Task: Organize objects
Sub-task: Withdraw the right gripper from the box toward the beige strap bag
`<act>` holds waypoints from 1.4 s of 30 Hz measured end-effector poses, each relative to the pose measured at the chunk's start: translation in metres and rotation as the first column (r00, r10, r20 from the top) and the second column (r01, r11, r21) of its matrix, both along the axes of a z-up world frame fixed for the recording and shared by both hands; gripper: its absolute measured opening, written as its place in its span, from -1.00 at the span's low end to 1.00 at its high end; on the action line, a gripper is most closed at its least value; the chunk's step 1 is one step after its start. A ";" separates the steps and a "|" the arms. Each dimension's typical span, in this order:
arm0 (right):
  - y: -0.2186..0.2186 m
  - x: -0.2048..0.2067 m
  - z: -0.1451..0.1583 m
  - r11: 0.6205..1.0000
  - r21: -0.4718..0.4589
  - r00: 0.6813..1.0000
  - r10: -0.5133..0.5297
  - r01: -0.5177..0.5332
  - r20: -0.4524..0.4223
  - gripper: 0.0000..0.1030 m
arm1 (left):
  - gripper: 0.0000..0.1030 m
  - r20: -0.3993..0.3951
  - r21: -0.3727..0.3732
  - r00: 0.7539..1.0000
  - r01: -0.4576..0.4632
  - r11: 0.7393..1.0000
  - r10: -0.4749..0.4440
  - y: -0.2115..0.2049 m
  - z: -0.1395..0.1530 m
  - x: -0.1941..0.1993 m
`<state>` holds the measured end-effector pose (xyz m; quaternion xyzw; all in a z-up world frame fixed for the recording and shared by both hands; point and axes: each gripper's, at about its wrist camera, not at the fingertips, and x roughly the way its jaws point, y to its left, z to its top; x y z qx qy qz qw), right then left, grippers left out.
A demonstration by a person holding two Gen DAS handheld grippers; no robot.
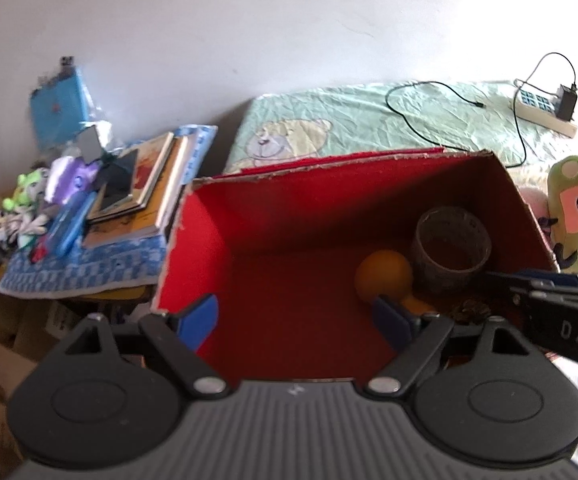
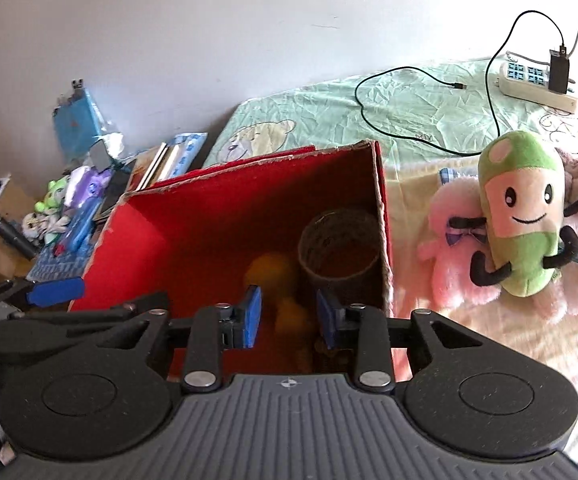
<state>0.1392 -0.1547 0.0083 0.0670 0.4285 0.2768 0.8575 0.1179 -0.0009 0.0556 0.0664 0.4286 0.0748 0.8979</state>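
1. The right claw (image 2: 288, 320) hangs over the near right part of a red cardboard box (image 2: 193, 232). Its blue pads stand apart with a modest gap, released and holding nothing.
2. Just below and between those pads a blurred yellow-orange shape shows on the box floor. What it is cannot be told.
3. The left claw (image 1: 297, 320) is spread wide over the near edge of the same box (image 1: 281, 220), also empty. Its left pad sits at the box's near left corner, and its right pad reaches into the box.
4. Just beyond the left claw's right pad lies an orange ball (image 1: 385, 270). To the ball's right, touching or nearly so, stands a roll of tape (image 1: 451, 248) against the box's right wall.
5. A green plush toy (image 2: 525, 216) lies on the bed to the right of the box, on top of a pink plush toy (image 2: 453, 240), well apart from either claw.
6. Judgement: the step in hand seems to be leaving the box to fetch the next item, likely the green plush.
7. To do it well, lift the right claw straight clear of the box wall before swinging right. Then open wider and grip the plush across its soft middle.
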 end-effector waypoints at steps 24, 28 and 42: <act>-0.048 -0.031 0.002 0.983 0.084 0.987 0.162 -0.163 0.023 -0.33 | 0.73 -0.073 0.051 0.981 -0.177 0.983 0.181 -0.037 -0.018 -0.059; -0.050 -0.035 -0.002 0.978 0.099 0.983 0.185 -0.184 0.003 -0.33 | 0.73 -0.099 0.054 0.978 -0.180 0.982 0.185 -0.041 -0.025 -0.061; -0.051 -0.048 -0.043 0.974 0.092 0.961 0.220 -0.207 -0.165 -0.33 | 0.75 -0.205 0.061 0.960 -0.183 0.981 0.192 -0.046 -0.056 -0.070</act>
